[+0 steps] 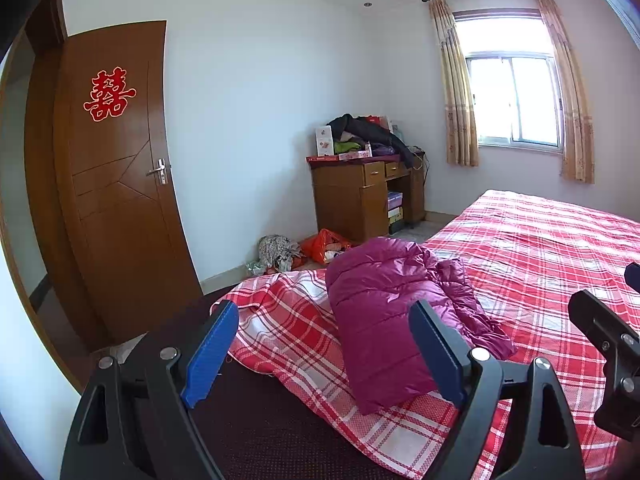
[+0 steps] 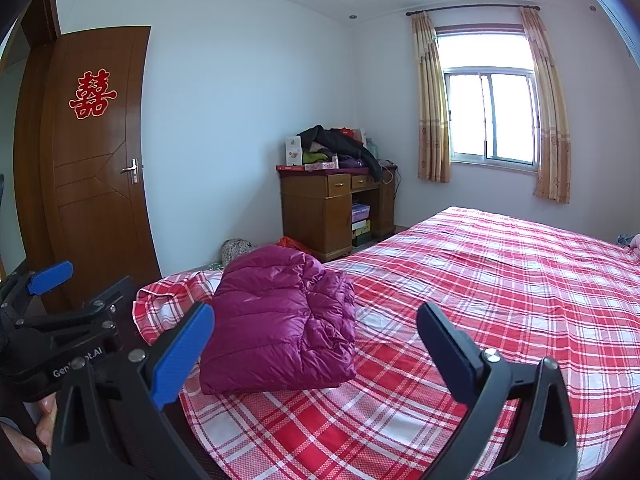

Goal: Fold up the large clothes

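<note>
Both grippers stand wide open with nothing between their blue pads: the left gripper (image 1: 324,344) and the right gripper (image 2: 316,344) hang side by side, tilted slightly downward toward the bed, clear of the cloth. Ahead of them, a magenta quilted puffer jacket (image 2: 280,324) lies already bundled into a rough fold on the red-and-white plaid bedsheet (image 2: 480,280), near the bed's corner. It looks light, soft and springy, with a slick shiny shell likely to slide; a pinch on a doubled edge or seam probably holds better than on the puffed panels.
</note>
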